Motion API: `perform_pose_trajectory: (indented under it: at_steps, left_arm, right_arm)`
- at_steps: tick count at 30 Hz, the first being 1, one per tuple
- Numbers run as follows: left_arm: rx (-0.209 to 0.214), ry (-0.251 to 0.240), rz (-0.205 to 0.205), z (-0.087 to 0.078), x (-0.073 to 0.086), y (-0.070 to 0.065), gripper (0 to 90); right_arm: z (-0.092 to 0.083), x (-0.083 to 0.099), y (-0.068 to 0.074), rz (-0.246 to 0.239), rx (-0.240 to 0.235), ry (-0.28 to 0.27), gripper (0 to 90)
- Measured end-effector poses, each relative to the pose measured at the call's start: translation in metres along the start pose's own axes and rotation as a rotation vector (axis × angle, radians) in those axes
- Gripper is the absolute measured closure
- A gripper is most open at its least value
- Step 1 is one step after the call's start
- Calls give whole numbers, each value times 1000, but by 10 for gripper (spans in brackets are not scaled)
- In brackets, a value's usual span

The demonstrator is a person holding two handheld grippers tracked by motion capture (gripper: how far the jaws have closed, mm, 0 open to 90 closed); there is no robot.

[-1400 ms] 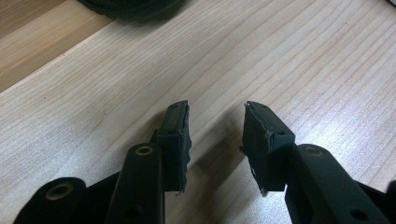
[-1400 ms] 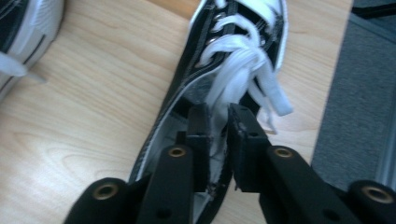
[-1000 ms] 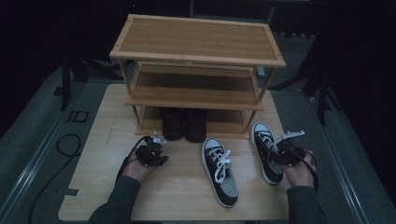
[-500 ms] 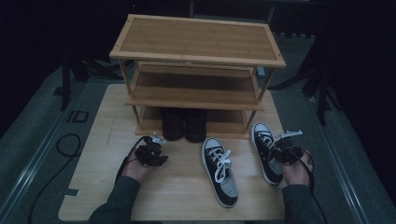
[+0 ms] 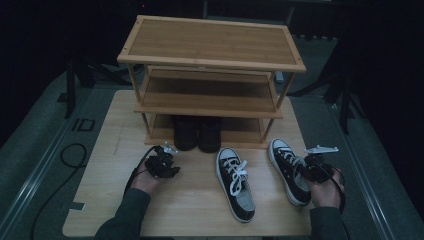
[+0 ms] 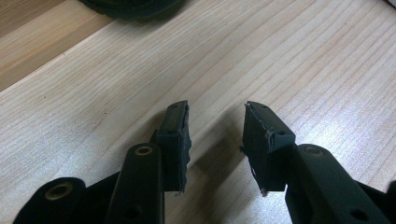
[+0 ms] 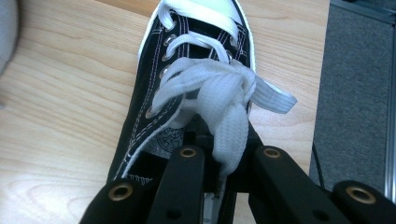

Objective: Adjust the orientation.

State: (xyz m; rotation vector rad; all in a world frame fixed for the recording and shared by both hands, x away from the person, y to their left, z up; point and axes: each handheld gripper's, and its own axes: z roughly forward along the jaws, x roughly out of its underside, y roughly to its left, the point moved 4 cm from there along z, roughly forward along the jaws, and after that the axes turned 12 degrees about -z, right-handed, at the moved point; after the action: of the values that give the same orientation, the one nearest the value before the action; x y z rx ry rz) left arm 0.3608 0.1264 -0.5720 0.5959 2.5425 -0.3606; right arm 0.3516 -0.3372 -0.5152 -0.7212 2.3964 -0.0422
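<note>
With its jaws just closed on the tongue and laces of the right-hand black sneaker (image 7: 187, 93), the right gripper (image 7: 219, 154) should lift it slowly and level toward the shoe rack (image 5: 210, 60) ahead.

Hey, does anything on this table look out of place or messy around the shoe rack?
Two black canvas sneakers lie off the wooden shoe rack, splayed apart on the pale wooden tabletop. The middle sneaker has loose white laces. The right sneaker is pinched at its laces by the right gripper. No damage shows.
</note>
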Motion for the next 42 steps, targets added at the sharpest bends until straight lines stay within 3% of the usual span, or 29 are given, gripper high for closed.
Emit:
perform_pose_trajectory:
  at_steps: [15, 30, 42]
  left_arm:
    - [-1, -1, -1, 0, 0, 0, 611]
    - [3, -2, -4, -1, 1, 1, 611]
    - [6, -5, -7, -1, 2, 1, 611]
  right_arm:
    - [-19, -8, 20, -41, -23, -74, 858]
    - [-7, -30, 51, -95, -70, -100, 858]
    - [8, -36, 78, -158, -69, -89, 857]
